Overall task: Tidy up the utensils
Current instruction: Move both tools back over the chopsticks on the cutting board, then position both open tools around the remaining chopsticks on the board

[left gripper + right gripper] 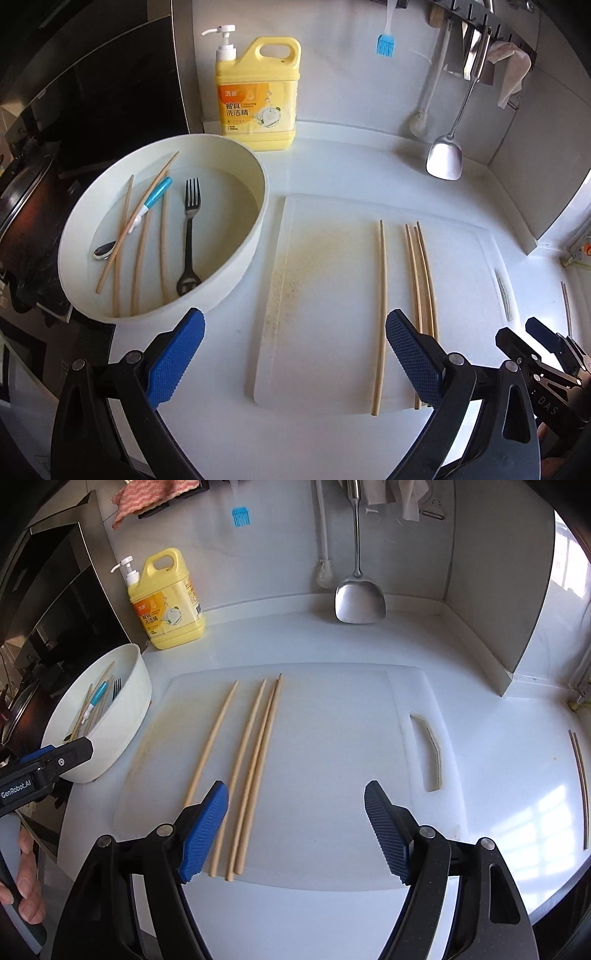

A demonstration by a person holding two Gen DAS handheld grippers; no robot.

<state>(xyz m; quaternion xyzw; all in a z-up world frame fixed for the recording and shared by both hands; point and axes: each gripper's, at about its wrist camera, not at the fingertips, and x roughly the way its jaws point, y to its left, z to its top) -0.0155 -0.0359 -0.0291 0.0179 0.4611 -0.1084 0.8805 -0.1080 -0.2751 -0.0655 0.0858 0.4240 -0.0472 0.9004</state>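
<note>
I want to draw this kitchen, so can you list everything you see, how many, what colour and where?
chopsticks on board: four, tan, lying on the cutting board
cutting board: one, white, on the counter
bowl: one, white, left of the board
chopsticks in bowl: about four, tan
fork: one, black, in the bowl
spoon: one, blue-and-white handle, in the bowl
soap bottle: one, yellow, behind the bowl
spatula: one, silver, hanging on the wall
brush: one, blue, hanging
left tongs: open, empty
right tongs: open, empty

Four wooden chopsticks lie lengthwise on a white cutting board. The right gripper hovers above, jaws wide and empty. A white basin of utensils sits left.
</note>
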